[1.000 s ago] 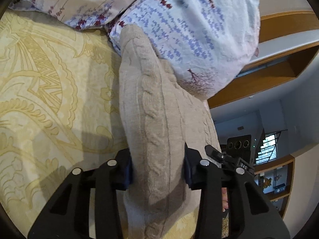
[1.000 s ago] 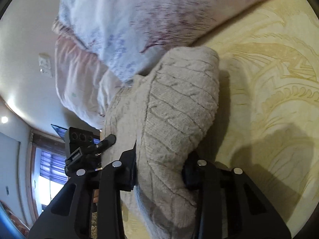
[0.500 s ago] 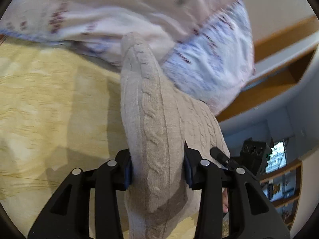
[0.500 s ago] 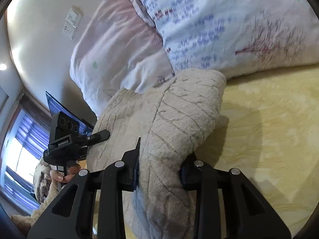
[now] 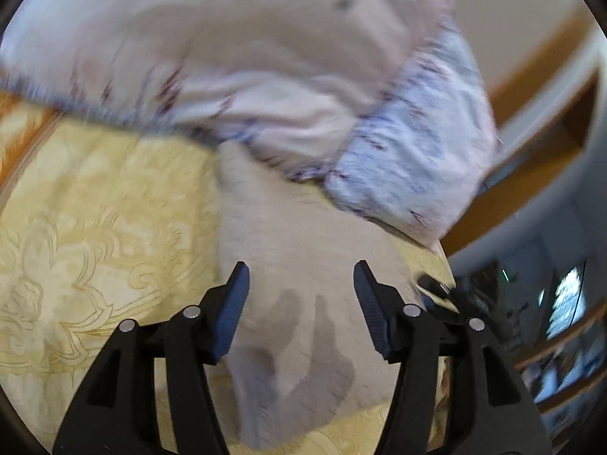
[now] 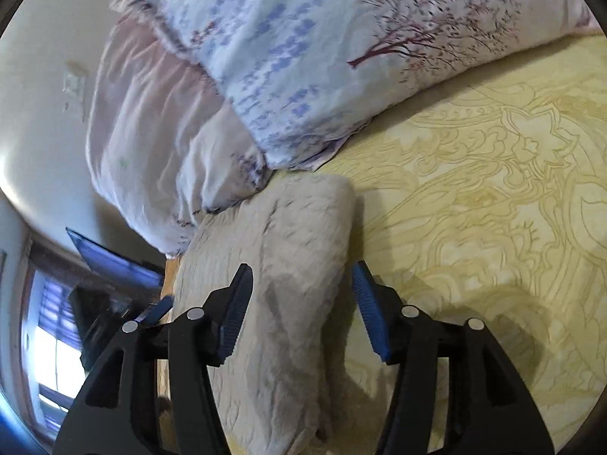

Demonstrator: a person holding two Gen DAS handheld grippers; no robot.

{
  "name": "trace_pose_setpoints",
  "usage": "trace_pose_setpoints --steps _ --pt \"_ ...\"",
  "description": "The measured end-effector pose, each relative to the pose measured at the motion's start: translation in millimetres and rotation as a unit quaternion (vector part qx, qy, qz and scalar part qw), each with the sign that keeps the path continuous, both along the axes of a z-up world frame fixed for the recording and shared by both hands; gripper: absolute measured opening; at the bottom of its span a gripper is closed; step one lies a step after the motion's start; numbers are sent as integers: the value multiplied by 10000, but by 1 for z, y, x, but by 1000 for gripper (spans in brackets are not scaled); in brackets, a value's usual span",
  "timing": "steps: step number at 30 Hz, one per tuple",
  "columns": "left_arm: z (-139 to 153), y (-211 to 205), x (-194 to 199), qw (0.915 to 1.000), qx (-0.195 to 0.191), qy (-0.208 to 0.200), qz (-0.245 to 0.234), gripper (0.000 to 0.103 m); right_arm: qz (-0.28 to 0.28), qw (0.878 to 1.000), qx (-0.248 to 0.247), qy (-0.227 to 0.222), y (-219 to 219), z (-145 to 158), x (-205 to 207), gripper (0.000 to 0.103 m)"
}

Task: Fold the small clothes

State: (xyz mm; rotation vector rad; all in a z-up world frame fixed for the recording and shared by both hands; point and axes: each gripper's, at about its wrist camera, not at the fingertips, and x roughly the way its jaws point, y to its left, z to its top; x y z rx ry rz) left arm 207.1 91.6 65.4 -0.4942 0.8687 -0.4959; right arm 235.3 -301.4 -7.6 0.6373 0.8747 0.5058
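A beige cable-knit garment [image 5: 299, 250] lies flat on the yellow patterned bedspread [image 5: 106, 235], its far end near the pillows. My left gripper [image 5: 301, 284] is open above it, jaws apart, holding nothing; this view is blurred. In the right wrist view the same garment [image 6: 280, 265] lies folded on the bedspread [image 6: 493, 197]. My right gripper [image 6: 301, 284] is open above its right edge, empty.
Floral pillows [image 6: 341, 57] and a pink pillow [image 6: 144, 113] lie just beyond the garment, also in the left wrist view [image 5: 265, 57]. The other gripper [image 5: 451, 292] shows at the right. A wooden bed edge [image 6: 169, 276], a dark screen [image 6: 114, 265] and a window are at the left.
Both grippers have opened and let go of the knit garment, which has dropped from a held-up bundle to lie flat on the bedspread.
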Motion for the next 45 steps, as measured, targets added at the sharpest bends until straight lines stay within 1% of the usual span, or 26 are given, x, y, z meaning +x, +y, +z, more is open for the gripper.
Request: trace_pose_setpoints --steps 1,3,4,5,6,7,9,10,12,15,17,20,21,22,24,26,27,28,30,31,33,36,39,40,42,45 --pt "6 -9 -9 9996 135 -189 -163 62 -15 10000 -8 39 1 -1 3 57" --pt "9 -22 -22 9980 328 -338 -418 64 -46 9998 156 143 4 -6 12 56" --pt "8 -32 -26 9967 434 -361 -589 65 -69 9996 225 123 7 -7 16 40" --pt "7 -39 -27 9958 490 -349 -687 65 -80 9997 231 18 9 -5 17 27" --pt "5 -45 -29 9950 551 -325 -764 65 -106 9997 16 -231 13 1 17 13" --pt "2 -51 -31 9940 631 -315 -830 65 -136 9990 -149 -406 16 7 16 10" --pt "-1 -57 -34 9925 785 -378 -862 66 -236 9957 -499 -745 16 18 12 9" --pt "-2 -61 -33 9917 838 -400 -884 67 -298 9942 -684 -772 18 21 14 9" --pt "-4 -63 -32 9920 798 -367 -910 68 -418 9925 -980 -598 19 18 22 9" --pt "-9 -64 -29 9923 799 -293 -897 69 -473 9914 -1197 -238 21 4 35 8" --pt "-14 -69 -25 9921 903 -214 -848 69 -445 9909 -1258 -155 22 -2 37 9" --pt "-16 -76 -24 9907 1067 -266 -805 73 -369 9880 -1473 -270 28 4 31 12" --pt "-14 -76 -25 9906 1074 -272 -797 73 -390 9871 -1521 -321 27 10 24 18" --pt "-12 -76 -28 9906 1078 -298 -787 73 -425 9861 -1559 -373 26 14 18 20" --pt "-6 -73 -35 9903 1069 -370 -806 74 -393 9843 -1606 -619 27 26 -3 20" --pt "1 -67 -48 9894 1154 -511 -723 74 -227 9833 -1541 -939 31 36 -29 21" --pt "4 -65 -53 9880 1277 -594 -631 74 -87 9818 -1553 -1086 35 40 -45 23" --pt "6 -62 -59 9850 1511 -678 -478 74 18 9802 -1593 -1172 39 40 -55 25" --pt "5 -59 -65 9790 1898 -712 -229 75 232 9744 -1797 -1328 52 39 -77 26" --pt "3 -57 -66 9763 2063 -650 -108 75 301 9717 -1891 -1383 55 38 -83 26" --pt "-3 -54 -63 9754 2149 -497 -41 75 393 9647 -2156 -1461 66 36 -94 26" --pt "-18 -57 -57 9693 2449 -221 18 75 478 9585 -2429 -1417 77 29 -98 26" --pt "-29 -59 -51 9673 2538 -14 32 75 400 9352 -3204 -1452 95 14 -98 28" --pt "-32 -59 -47 9676 2523 81 38 75 379 9315 -3313 -1454 97 11 -98 29" --pt "-37 -58 -42 9688 2469 188 74 78 337 9279 -3409 -1472 98 9 -97 32" --pt "-38 -52 -44 9734 2278 233 124 80 239 9347 -3246 -1427 90 10 -97 36"
